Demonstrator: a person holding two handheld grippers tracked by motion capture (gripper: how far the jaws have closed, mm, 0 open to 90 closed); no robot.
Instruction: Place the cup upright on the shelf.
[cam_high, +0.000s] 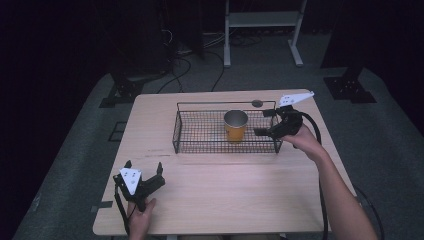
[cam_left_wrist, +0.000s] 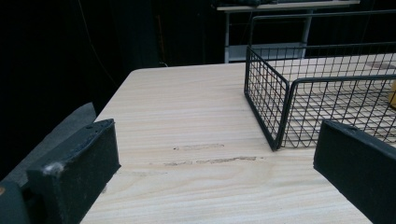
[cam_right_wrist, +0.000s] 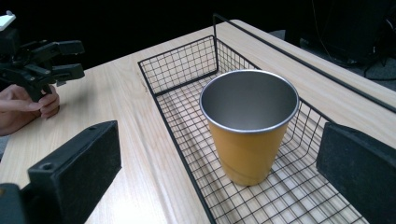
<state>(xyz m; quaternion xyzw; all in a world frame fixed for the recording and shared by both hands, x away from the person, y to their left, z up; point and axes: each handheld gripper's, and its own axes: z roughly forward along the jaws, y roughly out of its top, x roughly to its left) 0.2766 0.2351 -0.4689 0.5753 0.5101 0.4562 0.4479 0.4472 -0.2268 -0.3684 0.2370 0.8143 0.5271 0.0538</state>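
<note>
An orange cup with a silver metal inside stands upright in a black wire basket, mouth up, its long axis vertical and its body narrowing toward the base. It sits on the basket floor right of the middle, clear of the walls. The basket is a long rectangle whose long axis runs across the light wooden table, on the far half of it.

The right gripper hovers at the basket's right end, at about rim height, pointing along the basket toward the cup. In the right gripper view the cup is straight ahead and a little below, centred between the two black jaws, which stand wide apart, farther apart than the cup is wide. They hold nothing and touch nothing; the cup stands ahead of them, not yet between the pads. The basket's near long wall passes under the left jaw.

The left gripper is held by a hand low over the table's near left corner, well apart from the basket. Its jaws are also spread wide and empty. Ahead of it and to its right is the basket's left end; directly ahead, on the bare wood, lie faint dark scuff marks.
</note>
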